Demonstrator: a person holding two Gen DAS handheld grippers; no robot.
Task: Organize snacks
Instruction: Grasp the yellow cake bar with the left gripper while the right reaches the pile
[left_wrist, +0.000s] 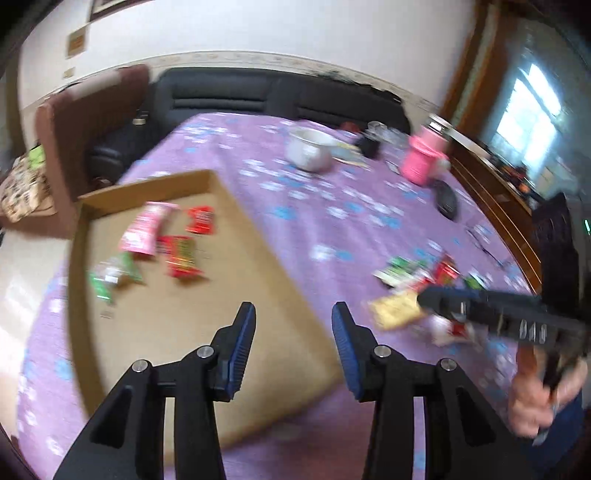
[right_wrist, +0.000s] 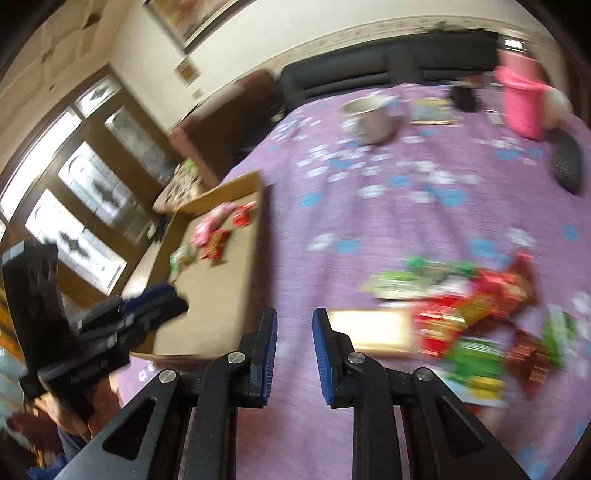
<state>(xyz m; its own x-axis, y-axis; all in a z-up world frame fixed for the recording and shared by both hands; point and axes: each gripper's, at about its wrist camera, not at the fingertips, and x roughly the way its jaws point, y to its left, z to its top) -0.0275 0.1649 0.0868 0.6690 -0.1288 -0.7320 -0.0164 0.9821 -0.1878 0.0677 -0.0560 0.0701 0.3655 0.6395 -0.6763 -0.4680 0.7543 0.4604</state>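
— Purple flowered tablecloth (left_wrist: 295, 229) everywhere. Grippers?
— Left gripper (left_wrist: 293, 314) is parted over the cardboard tray (left_wrist: 258, 280), holding nothing. Right gripper (right_wrist: 294, 321) is closed and empty.
— Snacks?
— Several packets (left_wrist: 162, 236) lie in the tray; a loose pile (right_wrist: 472, 314) lies on the cloth. Farther off, a metal pot (left_wrist: 308, 149).
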